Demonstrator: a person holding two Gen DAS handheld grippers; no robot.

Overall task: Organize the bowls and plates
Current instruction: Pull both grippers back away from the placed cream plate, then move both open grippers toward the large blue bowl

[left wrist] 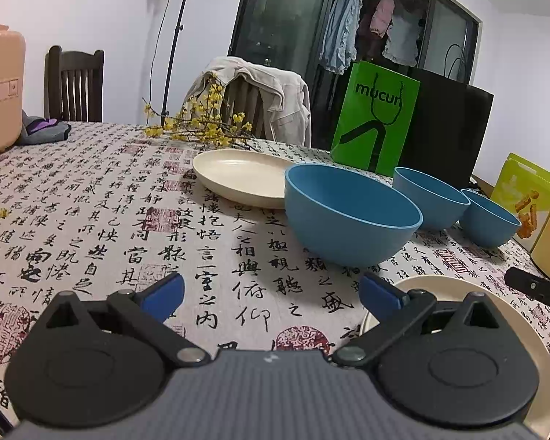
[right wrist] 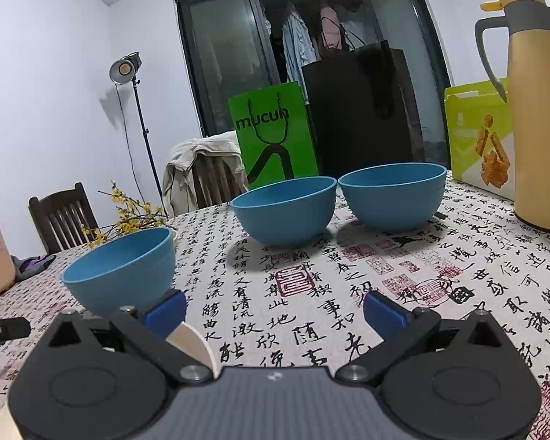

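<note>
Hovering low over the patterned tablecloth [left wrist: 91, 198], left gripper [left wrist: 271, 295] spread wide, nothing held. Same on the other side: right gripper [right wrist: 275, 311] gaping, empty.

Landmark for everything: the green bag [left wrist: 376, 117]. Just in front of it, three blue bowls in a row — near bowl [left wrist: 352, 214], middle bowl [left wrist: 431, 198], far bowl [left wrist: 489, 218] — close together, whether touching cannot be told. Left of the bag, a cream plate [left wrist: 242, 176], flat and upright. Well in front of the bag, right under the left gripper's blue pad, a second cream plate [left wrist: 454, 293].

Probably light, stiff, matte ware, likely plastic or bamboo fibre, not too slippery. Best hold: pinch across a bowl's rim wall. Plates trickier, lying flat — edge only, with a slight lift first.
</note>
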